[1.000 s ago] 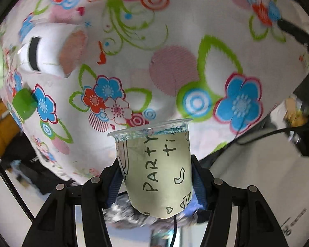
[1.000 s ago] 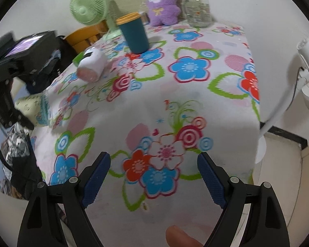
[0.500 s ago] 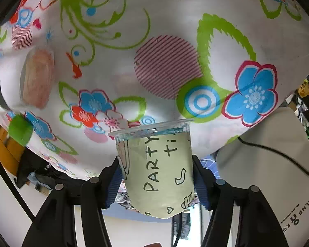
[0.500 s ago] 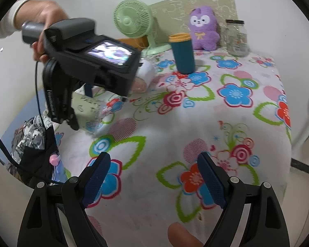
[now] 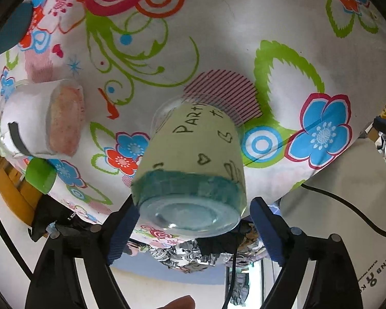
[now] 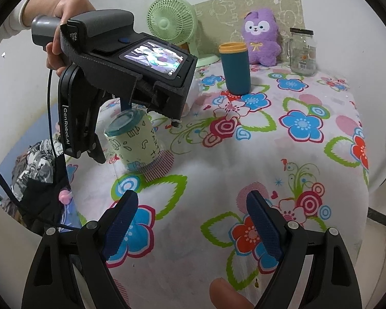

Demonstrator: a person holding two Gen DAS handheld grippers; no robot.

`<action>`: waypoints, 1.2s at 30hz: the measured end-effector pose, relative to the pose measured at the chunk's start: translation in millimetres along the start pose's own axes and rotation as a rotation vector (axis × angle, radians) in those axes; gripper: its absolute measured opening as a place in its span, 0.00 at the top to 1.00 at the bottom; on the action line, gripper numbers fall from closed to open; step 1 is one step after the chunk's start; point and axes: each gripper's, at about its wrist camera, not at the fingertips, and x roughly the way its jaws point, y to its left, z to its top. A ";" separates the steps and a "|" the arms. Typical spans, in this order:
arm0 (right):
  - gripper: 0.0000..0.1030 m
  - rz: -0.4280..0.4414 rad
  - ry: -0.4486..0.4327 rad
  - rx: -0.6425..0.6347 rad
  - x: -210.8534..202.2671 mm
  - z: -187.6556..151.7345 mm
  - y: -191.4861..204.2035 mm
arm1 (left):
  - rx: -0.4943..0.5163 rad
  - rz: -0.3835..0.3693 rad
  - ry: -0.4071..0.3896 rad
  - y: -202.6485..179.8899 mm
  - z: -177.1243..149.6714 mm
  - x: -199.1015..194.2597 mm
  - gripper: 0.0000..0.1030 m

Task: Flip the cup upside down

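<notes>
A clear plastic cup (image 5: 193, 164) with a pale green "Party time" sleeve stands rim down on the flowered tablecloth (image 5: 244, 33), its base facing my left camera. My left gripper (image 5: 193, 231) is open; its blue pads stand either side of the cup's base, the left pad near it, the right pad apart. In the right wrist view the cup (image 6: 133, 144) sits upside down near the table's left edge under the left gripper (image 6: 127, 108). My right gripper (image 6: 193, 229) is open and empty above the table's front.
A white roll (image 5: 41, 121) lies on its side to the left of the cup. At the back stand a teal tumbler (image 6: 235, 68), a green fan (image 6: 171, 23), a purple plush toy (image 6: 261, 38) and a glass jar (image 6: 302, 51). The table drops off at front and left.
The left gripper turned the cup over, set it rim down on the cloth and opened. The right gripper stayed open and swung to face the cup and left gripper.
</notes>
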 end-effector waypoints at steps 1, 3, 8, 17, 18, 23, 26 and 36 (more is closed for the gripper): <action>0.15 -0.003 -0.001 -0.003 -1.3 0.8 0.9 | -0.003 0.003 -0.008 0.9 -1.9 -1.2 0.14; 0.15 -0.009 -0.003 -0.010 -3.4 2.4 3.4 | -0.010 0.012 -0.032 -1.4 -6.4 -8.7 0.13; 0.15 -0.025 -0.010 -0.027 -7.8 9.1 12.4 | -0.048 0.011 -0.128 7.0 -28.3 -20.8 0.12; 0.15 -0.053 -0.037 -0.051 -17.5 30.6 33.5 | -0.163 -0.034 -0.357 13.8 -83.1 -33.7 0.12; 0.15 -0.055 -0.043 -0.054 -19.5 33.8 36.2 | -0.176 -0.045 -0.383 14.5 -86.5 -33.6 0.12; 0.15 -0.082 -0.065 -0.079 -29.1 47.6 49.8 | -0.248 -0.114 -0.556 12.2 -115.9 -39.8 0.12; 0.15 -0.115 -0.077 -0.107 -35.5 56.7 61.0 | -0.300 -0.110 -0.677 11.7 -135.7 -43.9 0.12; 0.15 -0.192 -0.108 -0.135 -46.3 87.2 97.8 | -0.563 -0.155 -1.134 22.0 -200.1 -37.1 0.12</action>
